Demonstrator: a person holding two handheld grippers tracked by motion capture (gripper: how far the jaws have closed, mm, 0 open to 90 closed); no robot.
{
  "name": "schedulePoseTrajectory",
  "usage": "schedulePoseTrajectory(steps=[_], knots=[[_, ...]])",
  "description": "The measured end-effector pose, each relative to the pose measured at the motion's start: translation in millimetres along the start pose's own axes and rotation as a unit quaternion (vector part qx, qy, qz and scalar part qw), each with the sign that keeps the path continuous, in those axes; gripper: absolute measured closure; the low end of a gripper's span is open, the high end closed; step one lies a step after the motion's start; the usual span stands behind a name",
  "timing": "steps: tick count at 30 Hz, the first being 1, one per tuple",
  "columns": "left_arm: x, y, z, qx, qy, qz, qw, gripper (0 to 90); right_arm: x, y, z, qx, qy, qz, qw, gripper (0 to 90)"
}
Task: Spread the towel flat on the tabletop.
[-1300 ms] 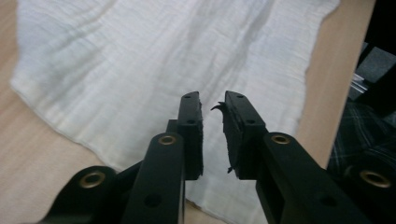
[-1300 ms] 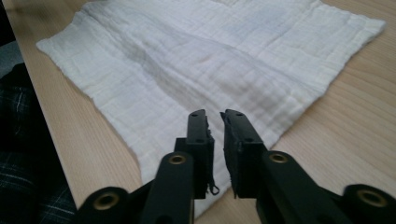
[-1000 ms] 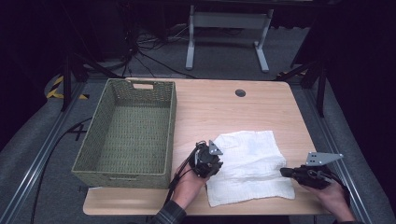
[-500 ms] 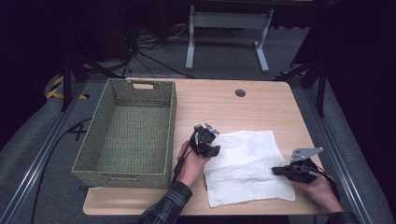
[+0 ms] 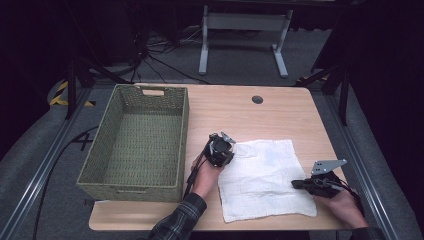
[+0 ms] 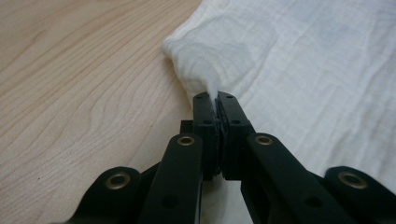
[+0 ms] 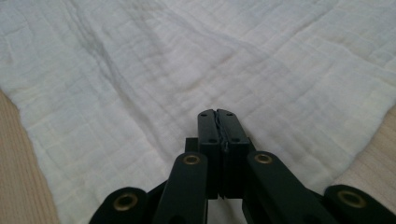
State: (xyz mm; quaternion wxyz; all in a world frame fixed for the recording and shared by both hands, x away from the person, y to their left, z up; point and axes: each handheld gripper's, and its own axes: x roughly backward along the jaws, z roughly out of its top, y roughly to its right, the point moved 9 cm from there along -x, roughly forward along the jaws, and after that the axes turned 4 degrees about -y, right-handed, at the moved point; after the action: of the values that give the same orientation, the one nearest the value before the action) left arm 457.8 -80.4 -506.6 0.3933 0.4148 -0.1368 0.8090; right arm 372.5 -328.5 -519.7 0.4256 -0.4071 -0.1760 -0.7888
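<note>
The left tool (image 6: 215, 100) has just closed, pinching the cloth (image 5: 265, 175) by its corner; the cloth spreads flat ahead and rightward. The right tool (image 7: 217, 116) pinches its opposite edge.

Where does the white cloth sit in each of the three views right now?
High view: white cloth lies right of centre, beside the basket.
Left gripper view: cloth fills upper right, its corner pinched in the left gripper.
Right gripper view: cloth spreads across the frame, right gripper shut on it.
Shared landmark: wooden table.
</note>
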Motion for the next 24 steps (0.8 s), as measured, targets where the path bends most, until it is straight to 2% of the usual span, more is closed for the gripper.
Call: schedulePoseTrajectory(steps=[1, 3, 5, 6, 7, 9, 11, 15, 18, 19, 21, 22, 24], knots=[[2.9, 3.5, 1.2, -0.017, -0.006, -0.001, 0.9998, 87.8, -0.1, -0.1, 0.0, 0.000, -0.001, -0.001, 1.0000, 89.7], [5.8, 14.0, 7.5, -0.035, 0.014, 0.008, 0.9993, 87.8, 0.1, -0.5, 0.0, 0.001, -0.002, -0.001, 1.0000, 89.7], [10.1, 32.5, 12.1, -0.067, 0.016, 0.006, 0.9976, 87.7, 0.2, -0.6, 0.1, 0.001, -0.002, -0.001, 1.0000, 89.7], [10.7, 47.8, 14.8, -0.094, 0.019, 0.001, 0.9954, 87.7, 0.3, -0.8, 0.2, 0.001, -0.002, 0.000, 1.0000, 89.7], [9.9, 56.2, 15.0, -0.111, 0.016, -0.002, 0.9937, 87.7, 0.2, -0.8, 0.2, 0.001, -0.002, 0.000, 1.0000, 89.7], [6.1, 73.7, 13.9, -0.134, 0.010, -0.015, 0.9908, 87.6, 0.3, -0.8, 0.1, 0.001, -0.002, 0.000, 1.0000, 89.7], [0.0, 90.6, 9.7, -0.152, -0.004, -0.039, 0.9876, 87.1, 0.1, -0.8, 0.0, 0.002, -0.003, -0.001, 1.0000, 89.7], [-8.3, 111.6, 5.2, -0.165, -0.008, -0.071, 0.9837, 79.8, 0.1, -0.9, 0.0, 0.003, -0.002, -0.002, 1.0000, 89.7], [-0.8, 113.3, 10.7, -0.168, 0.012, -0.074, 0.9829, 75.4, 0.2, -1.0, -0.1, 0.003, -0.002, -0.001, 1.0000, 89.7], [-0.8, 113.3, 10.7, -0.168, 0.012, -0.074, 0.9829, 74.8, 0.2, -1.0, -0.1, 0.003, -0.002, -0.001, 1.0000, 89.7], [10.4, 107.1, 16.5, -0.160, 0.029, -0.069, 0.9842, 74.4, 0.2, -1.0, -0.1, 0.003, -0.002, -0.001, 1.0000, 89.7], [15.1, 97.7, 18.9, -0.154, 0.035, -0.059, 0.9857, 73.6, 0.2, -1.0, -0.1, 0.003, -0.003, -0.001, 1.0000, 89.7], [15.9, 86.4, 20.0, -0.136, 0.036, -0.054, 0.9886, 71.4, 0.2, -1.0, -0.1, 0.004, -0.002, -0.002, 1.0000, 89.7]])
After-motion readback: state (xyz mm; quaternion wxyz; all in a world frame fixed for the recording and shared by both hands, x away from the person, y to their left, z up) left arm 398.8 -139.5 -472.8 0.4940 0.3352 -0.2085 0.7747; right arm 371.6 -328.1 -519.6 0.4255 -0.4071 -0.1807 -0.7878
